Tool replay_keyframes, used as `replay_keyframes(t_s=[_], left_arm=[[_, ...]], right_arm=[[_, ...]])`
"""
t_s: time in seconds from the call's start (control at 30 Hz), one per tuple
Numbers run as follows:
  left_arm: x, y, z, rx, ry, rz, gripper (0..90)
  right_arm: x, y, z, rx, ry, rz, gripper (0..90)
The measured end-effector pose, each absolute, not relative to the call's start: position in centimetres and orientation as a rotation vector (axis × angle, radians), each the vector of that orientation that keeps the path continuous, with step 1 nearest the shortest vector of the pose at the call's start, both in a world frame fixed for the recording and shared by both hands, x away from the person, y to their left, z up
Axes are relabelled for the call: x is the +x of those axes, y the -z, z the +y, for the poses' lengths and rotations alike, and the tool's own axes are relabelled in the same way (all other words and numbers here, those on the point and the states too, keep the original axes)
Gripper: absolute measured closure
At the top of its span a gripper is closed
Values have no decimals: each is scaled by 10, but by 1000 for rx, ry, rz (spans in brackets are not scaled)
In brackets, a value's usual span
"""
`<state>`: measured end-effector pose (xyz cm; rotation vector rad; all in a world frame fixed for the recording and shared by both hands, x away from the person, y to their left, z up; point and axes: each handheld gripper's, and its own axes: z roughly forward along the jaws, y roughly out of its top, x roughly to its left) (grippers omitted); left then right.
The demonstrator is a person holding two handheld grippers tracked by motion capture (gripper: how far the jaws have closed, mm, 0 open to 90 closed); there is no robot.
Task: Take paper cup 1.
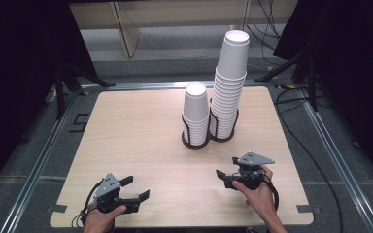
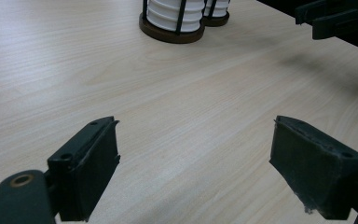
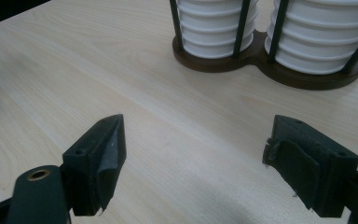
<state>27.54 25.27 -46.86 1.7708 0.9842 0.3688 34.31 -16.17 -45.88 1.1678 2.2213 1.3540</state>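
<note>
Your left gripper (image 1: 136, 187) and right gripper (image 1: 227, 167) are both open and hold nothing; the white cups (image 1: 195, 110) have no writing.

White paper cups (image 1: 234, 73) are stacked in a dark wire holder (image 1: 209, 138) on a matt, pale wood-grain counter (image 1: 141, 131).
</note>
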Motion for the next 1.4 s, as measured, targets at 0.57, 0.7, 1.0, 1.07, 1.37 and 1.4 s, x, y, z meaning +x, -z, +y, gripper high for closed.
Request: replay_keyframes(t_s=[0.57, 0.7, 1.0, 1.07, 1.37, 1.4], left_arm=[[274, 467, 253, 1807, -397, 978, 145], [275, 467, 253, 1805, -396, 975, 145], [275, 468, 253, 1811, -393, 972, 145], [275, 468, 252, 1805, -391, 968, 145], [275, 467, 251, 1789, -398, 951, 145], [275, 467, 251, 1789, -399, 948, 145]], right_arm=[[347, 455, -162, 1117, -1367, 2199, 190], [347, 452, -162, 1124, -1362, 2200, 186], [354, 442, -156, 1109, -1398, 2192, 157], [355, 440, -153, 1110, -1408, 2198, 156], [365, 431, -148, 1059, -1404, 2157, 155], [365, 430, -146, 1080, -1419, 2157, 155]])
